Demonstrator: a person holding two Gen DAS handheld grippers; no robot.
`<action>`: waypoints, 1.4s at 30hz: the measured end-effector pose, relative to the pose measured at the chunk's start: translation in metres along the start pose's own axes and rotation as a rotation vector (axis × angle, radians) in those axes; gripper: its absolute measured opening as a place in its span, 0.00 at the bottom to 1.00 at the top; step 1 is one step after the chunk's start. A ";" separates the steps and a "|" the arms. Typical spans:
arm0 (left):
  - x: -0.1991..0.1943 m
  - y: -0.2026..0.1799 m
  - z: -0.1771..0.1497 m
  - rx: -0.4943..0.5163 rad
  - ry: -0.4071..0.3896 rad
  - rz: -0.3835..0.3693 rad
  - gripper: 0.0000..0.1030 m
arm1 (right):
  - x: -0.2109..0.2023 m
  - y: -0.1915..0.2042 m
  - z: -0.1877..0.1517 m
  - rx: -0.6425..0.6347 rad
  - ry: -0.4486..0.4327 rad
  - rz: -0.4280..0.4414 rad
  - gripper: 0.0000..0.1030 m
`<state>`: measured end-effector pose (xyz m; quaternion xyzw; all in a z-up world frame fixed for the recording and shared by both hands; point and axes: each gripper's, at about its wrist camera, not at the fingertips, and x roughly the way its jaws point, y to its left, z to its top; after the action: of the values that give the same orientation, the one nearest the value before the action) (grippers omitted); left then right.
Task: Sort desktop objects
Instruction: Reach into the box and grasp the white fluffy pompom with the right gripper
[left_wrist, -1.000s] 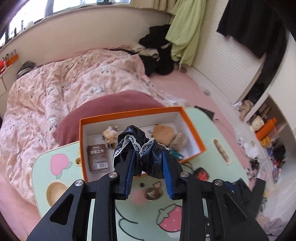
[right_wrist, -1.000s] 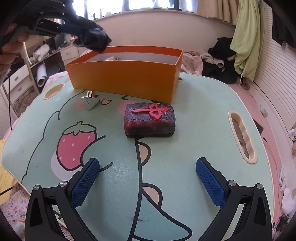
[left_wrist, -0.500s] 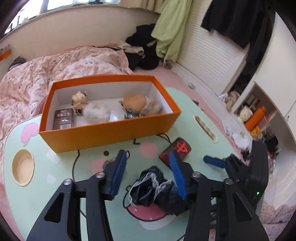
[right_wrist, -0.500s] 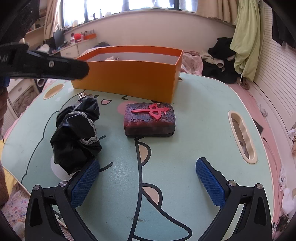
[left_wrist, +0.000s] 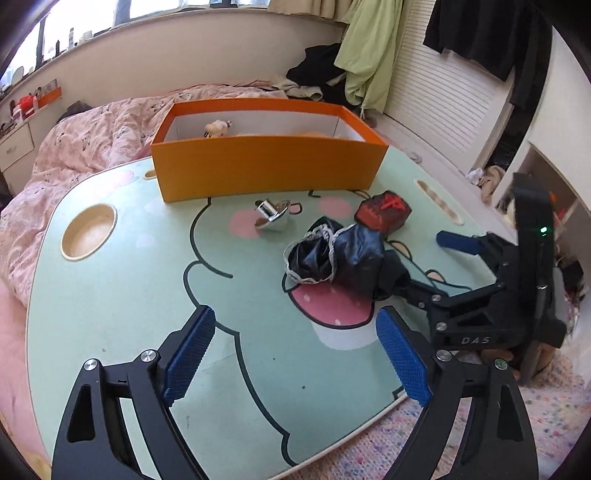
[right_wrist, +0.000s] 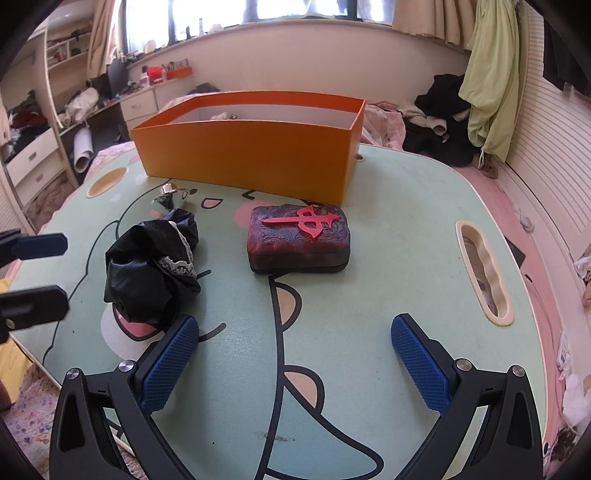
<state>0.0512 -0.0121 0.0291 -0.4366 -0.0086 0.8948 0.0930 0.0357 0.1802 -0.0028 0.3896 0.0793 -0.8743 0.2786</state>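
The sorting looks only partly done. The open orange cardboard box (left_wrist: 266, 166) already holds a few small things, one of them a pale plush toy (left_wrist: 218, 128), but three objects lie outside it on the mint-green cartoon table (left_wrist: 122, 295). These are a crumpled black cloth with white lace trim (left_wrist: 332, 254), a dark red patterned case with a red emblem on top (right_wrist: 299, 238) and a small shiny metal piece (left_wrist: 273, 218).

The left gripper (left_wrist: 295, 354) points downward over the near part of the table. Its jaws are opening and nothing is between them. The black cloth lies ahead of it and a little to its right, apart from its blue pads (left_wrist: 190, 354).

The right gripper (right_wrist: 295, 365) hangs low over the table, pointing downward, with its jaws spread wide and empty. The red case is straight ahead of it, near the box wall, and the cloth lies just beside its left pad. I judge that all three objects must go into the box.
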 end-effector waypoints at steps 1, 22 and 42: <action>0.006 -0.002 -0.002 -0.003 0.010 0.018 0.86 | 0.000 0.000 0.000 0.000 0.000 0.000 1.00; 0.043 -0.002 0.004 -0.062 -0.027 0.216 1.00 | -0.004 -0.003 0.003 -0.008 -0.020 0.008 1.00; 0.041 -0.002 0.005 -0.060 -0.029 0.215 1.00 | 0.133 0.044 0.223 0.008 0.428 0.269 0.59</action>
<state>0.0225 -0.0029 0.0007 -0.4245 0.0101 0.9052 -0.0166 -0.1539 0.0077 0.0568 0.5740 0.0806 -0.7271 0.3678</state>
